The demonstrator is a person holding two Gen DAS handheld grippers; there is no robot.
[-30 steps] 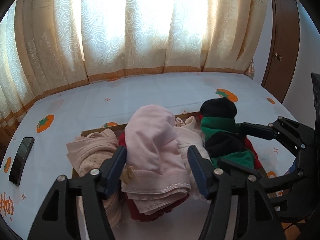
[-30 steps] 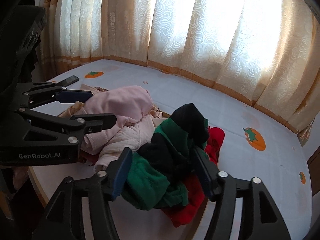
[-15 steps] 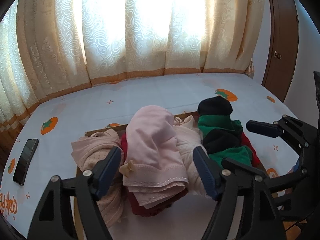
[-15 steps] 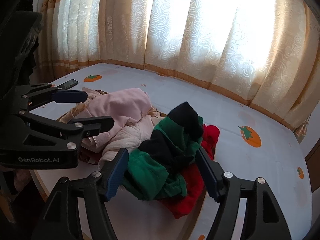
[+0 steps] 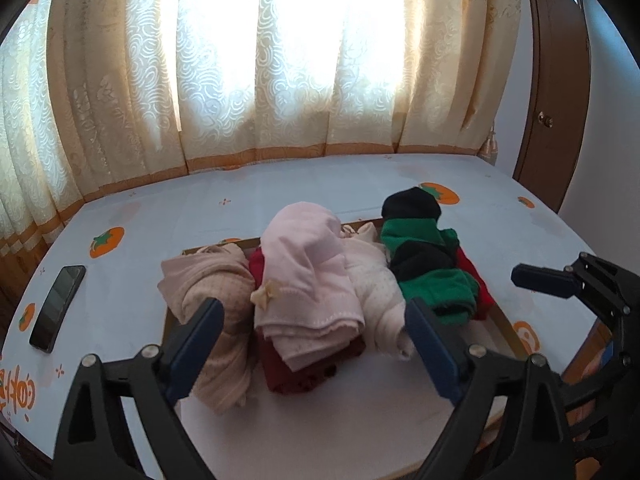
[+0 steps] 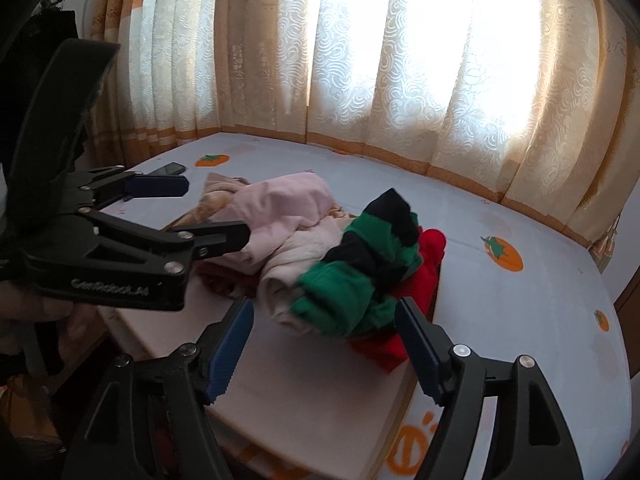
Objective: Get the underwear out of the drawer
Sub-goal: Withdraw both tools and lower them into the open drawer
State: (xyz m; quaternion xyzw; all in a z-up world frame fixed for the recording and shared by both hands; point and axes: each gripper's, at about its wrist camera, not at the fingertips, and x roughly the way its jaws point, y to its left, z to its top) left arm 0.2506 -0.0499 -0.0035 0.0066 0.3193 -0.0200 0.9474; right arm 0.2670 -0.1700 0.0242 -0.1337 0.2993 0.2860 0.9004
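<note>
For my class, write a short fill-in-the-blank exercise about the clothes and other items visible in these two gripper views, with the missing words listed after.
1. The striped garment at the right of the heap is black and ____.
2. A small cream bow sits on the pale ____ folded underwear.
3. The flat dark item lying left of the heap on the printed cloth is a ____.
4. The left gripper holds ____.

Missing words: green; pink; phone; nothing
</note>
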